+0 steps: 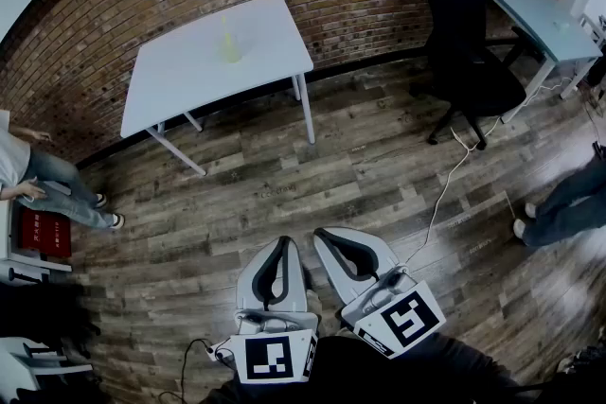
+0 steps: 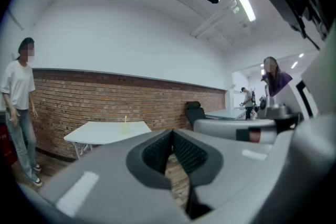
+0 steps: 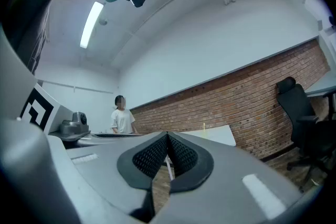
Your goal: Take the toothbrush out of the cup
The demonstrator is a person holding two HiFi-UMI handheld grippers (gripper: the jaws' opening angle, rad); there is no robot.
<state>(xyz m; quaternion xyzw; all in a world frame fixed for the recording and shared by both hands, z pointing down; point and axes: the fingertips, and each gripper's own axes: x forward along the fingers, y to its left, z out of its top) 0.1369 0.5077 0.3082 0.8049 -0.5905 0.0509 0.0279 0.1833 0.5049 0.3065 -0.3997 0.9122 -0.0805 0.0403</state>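
Note:
A pale yellow cup (image 1: 230, 47) with a thin toothbrush (image 1: 225, 24) standing in it sits on a white table (image 1: 189, 71) by the brick wall, far ahead of me. The same cup (image 2: 125, 128) shows small in the left gripper view, and the toothbrush (image 3: 203, 126) is a thin stick in the right gripper view. My left gripper (image 1: 284, 243) and right gripper (image 1: 325, 236) are held side by side low in the head view, far from the table. Both are shut with nothing between the jaws.
A black office chair (image 1: 464, 43) and a light desk (image 1: 540, 14) stand at the right. One person (image 1: 38, 180) stands at the left near the wall, and another person's legs (image 1: 563, 208) show at the right. A white cable (image 1: 450, 180) lies across the wooden floor.

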